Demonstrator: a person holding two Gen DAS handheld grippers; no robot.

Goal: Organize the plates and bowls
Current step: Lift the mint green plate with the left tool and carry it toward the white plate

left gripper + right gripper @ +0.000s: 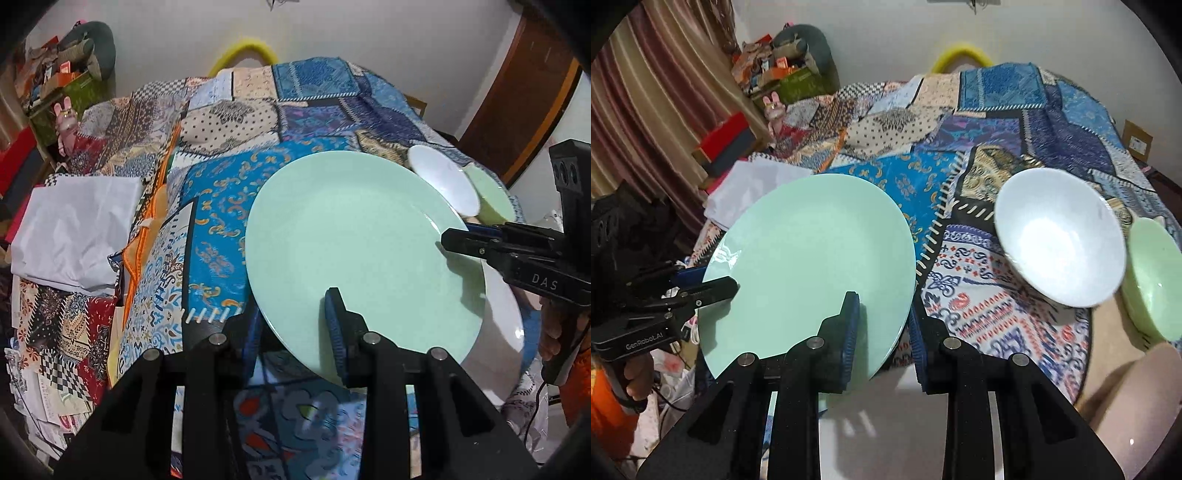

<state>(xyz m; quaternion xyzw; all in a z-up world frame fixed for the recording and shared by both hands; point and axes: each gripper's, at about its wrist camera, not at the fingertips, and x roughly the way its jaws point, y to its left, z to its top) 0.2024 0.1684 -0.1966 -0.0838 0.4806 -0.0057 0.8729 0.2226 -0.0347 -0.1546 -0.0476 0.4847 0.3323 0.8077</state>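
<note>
A mint green plate [354,251] is held up off the patchwork cloth, with both grippers on its rim. My left gripper [295,332] straddles its near edge, one finger above and one below; it also shows at the left of the right wrist view [713,288]. My right gripper [882,325] straddles the plate [809,266] edge the same way, and shows at the right of the left wrist view [461,242]. A white plate [506,332] lies under the green one. A white bowl [1060,240] and a green bowl [1156,277] sit to the right.
The patchwork cloth [221,206] covers the table. A folded white sheet [77,229] lies at the left. Boxes and clutter [55,81] stand at the far left by the wall. A yellow hoop [243,51] stands behind the table.
</note>
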